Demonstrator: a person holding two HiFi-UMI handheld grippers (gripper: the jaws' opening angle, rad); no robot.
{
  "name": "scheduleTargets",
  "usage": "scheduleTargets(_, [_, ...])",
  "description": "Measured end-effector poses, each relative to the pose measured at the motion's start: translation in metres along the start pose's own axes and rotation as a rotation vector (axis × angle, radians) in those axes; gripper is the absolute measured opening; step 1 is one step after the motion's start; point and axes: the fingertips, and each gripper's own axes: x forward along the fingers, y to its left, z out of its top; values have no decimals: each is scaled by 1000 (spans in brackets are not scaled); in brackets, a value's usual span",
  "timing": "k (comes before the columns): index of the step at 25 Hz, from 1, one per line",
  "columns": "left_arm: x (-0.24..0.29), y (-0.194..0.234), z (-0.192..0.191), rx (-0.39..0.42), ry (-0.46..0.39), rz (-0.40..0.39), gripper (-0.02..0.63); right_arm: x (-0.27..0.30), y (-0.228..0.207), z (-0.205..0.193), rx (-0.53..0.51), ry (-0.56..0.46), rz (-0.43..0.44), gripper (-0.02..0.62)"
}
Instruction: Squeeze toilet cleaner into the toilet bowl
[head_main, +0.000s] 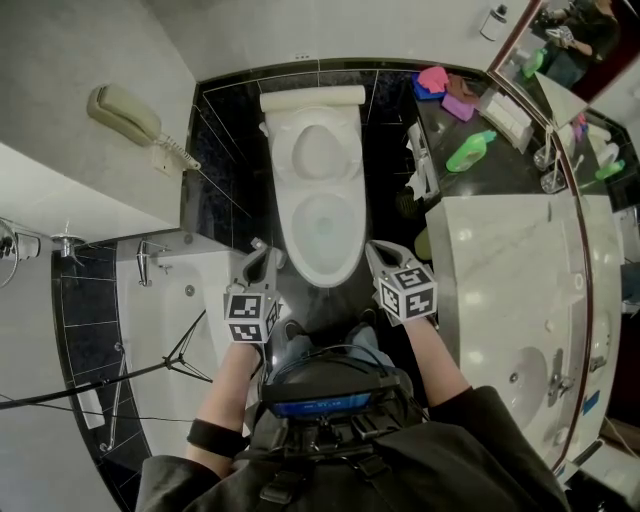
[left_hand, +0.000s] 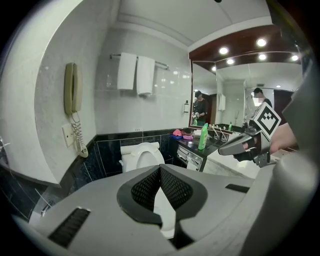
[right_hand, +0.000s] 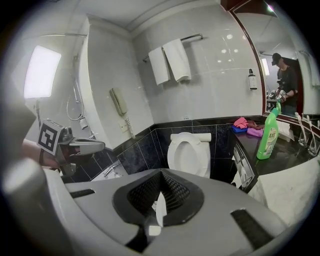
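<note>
Left gripper (head_main: 258, 247) and right gripper (head_main: 373, 249) both closed on nothing, hovering before the lid-up white ceramic toilet bowl (head_main: 286, 232). Green plastic cleaner bottle (head_main: 470, 151) stands upright on black counter (head_main: 505, 172), right of it. Fits pre-pickup or post-putback; if squeeze still due, grip mid-body.

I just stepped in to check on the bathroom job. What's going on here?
A person stands facing the open toilet with a gripper in each hand. The left gripper and right gripper are held out in front of it, fingers shut, holding nothing. The green bottle stands untouched on the counter to the right, so no squeezing has begun.
</note>
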Motion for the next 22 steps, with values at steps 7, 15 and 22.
scheduleTargets(7, [-4,-7,-1,-9,0,1,3,-7,2,1,-4,8,16,2])
scheduleTargets(15, [-9,-10,-1,-20,-2,4,3,-12,-3,-5,-21,11,13,2])
scheduleTargets(22, [-12,-12,0,-20,-4,6,3,-20,-3,4,-21,3,11,1])
